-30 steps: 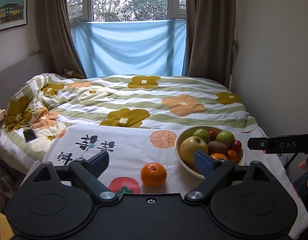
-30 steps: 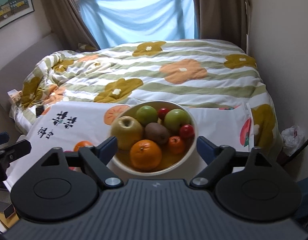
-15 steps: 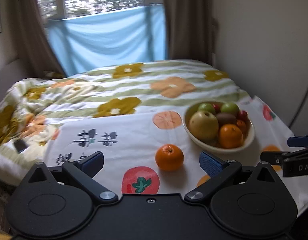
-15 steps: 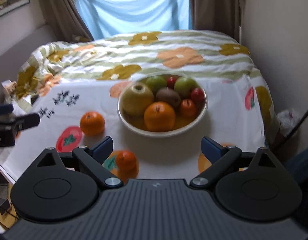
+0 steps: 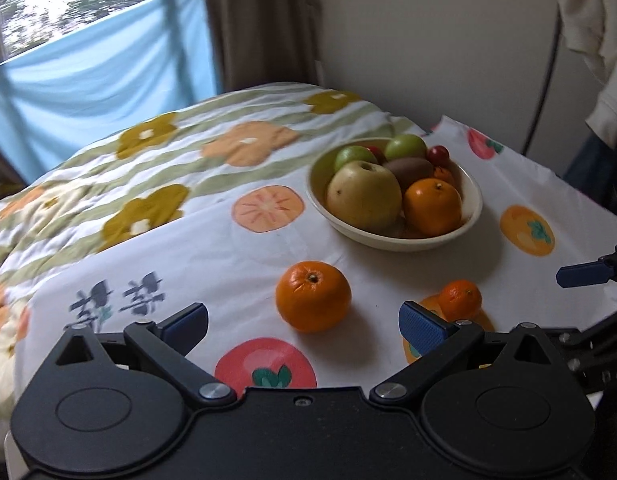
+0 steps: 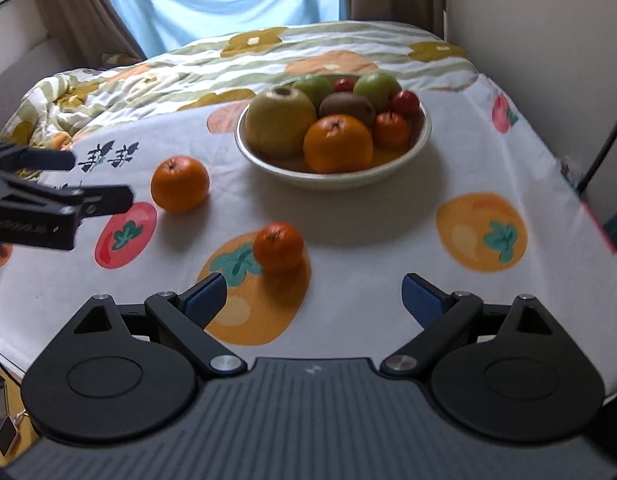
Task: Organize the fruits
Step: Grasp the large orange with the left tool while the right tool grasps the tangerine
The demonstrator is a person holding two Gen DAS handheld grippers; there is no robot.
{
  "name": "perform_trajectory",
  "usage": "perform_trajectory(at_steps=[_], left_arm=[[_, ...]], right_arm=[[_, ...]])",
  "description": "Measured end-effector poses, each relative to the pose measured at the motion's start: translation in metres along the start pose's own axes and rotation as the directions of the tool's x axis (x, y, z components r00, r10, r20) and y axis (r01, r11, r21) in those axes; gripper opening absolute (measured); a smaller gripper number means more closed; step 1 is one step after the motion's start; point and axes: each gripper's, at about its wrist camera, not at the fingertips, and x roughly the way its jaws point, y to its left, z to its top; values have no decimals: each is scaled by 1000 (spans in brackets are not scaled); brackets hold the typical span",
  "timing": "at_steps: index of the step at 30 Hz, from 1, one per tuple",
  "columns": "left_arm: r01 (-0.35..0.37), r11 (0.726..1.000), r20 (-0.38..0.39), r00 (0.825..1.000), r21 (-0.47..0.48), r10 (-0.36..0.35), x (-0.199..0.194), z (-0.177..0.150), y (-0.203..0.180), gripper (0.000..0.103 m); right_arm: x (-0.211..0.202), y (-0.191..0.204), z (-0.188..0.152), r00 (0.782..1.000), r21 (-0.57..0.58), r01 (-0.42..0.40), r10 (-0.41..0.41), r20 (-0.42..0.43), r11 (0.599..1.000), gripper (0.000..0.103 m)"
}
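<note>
A cream bowl (image 5: 473, 196) (image 6: 422, 136) holds a yellow pear, an orange, green apples, a kiwi and small red fruits. A large orange (image 5: 313, 297) (image 6: 179, 183) lies on the fruit-print tablecloth left of the bowl. A small tangerine (image 5: 460, 299) (image 6: 278, 246) lies nearer the front. My left gripper (image 5: 306, 322) is open and empty, with the large orange just ahead between its fingers. My right gripper (image 6: 314, 300) is open and empty, just behind the tangerine.
The table stands against a bed with a flowered quilt (image 5: 156, 168). A wall (image 5: 428, 40) and a dark cable (image 6: 606, 148) are on the right. The table's front and right edges drop off close to the grippers. The left gripper shows at the left of the right wrist view (image 6: 48, 208).
Both grippers have pulled back and tilted down over the table. The bowl has receded, and the tangerine and large orange now lie near the fingers. Both stayed open.
</note>
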Motion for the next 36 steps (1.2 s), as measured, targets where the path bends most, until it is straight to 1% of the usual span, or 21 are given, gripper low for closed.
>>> perform_trajectory(at_steps=[2,7,10,13,14,15,17,18,22,23,27,32,36], left_arm=[[26,999,-10,1000,27,-26,13,1,2,102],[87,995,-74,994,56,-82,49,2,5,90],[97,993,-82,992,62,-91,61,1,6,89],[110,992,-84,991,56,-105,69,3,7,84],[112,992,-83,991,58,-107,71,3,8,83],[115,992,-81,991,60,-110,73,4,8,79],[125,990,-80,990,62,-120,76,5,8,67],[121,991,-80,990,65,-116,77,6,8,65],[136,987,-77,989,82,-130,77,6,9,64],[137,987,-77,988,86,-131,76,5,9,64],[121,987,-79,990,108,-113,74,2,8,63],[112,988,-78,992,104,-104,69,-4,12,63],[95,991,-78,993,95,-87,63,-10,14,63]], right_arm=[[3,5,-3,1000,2,8,-8,-4,1000,103],[14,11,-8,999,31,32,-32,-13,999,103],[20,10,-10,999,57,42,-41,-15,997,103],[24,10,-10,999,69,50,-49,-12,996,103],[25,11,-10,999,70,50,-49,-12,996,101],[27,12,-10,999,71,49,-48,-12,996,100],[30,13,-9,999,72,45,-44,-16,996,95],[31,15,-9,999,73,44,-42,-18,996,94],[36,19,-8,999,81,40,-39,-20,996,91],[37,20,-8,999,81,40,-38,-20,996,89],[42,23,-3,999,69,45,-44,-17,997,84],[48,25,3,999,55,53,-52,-16,997,74],[52,28,6,998,40,53,-53,-15,998,72]])
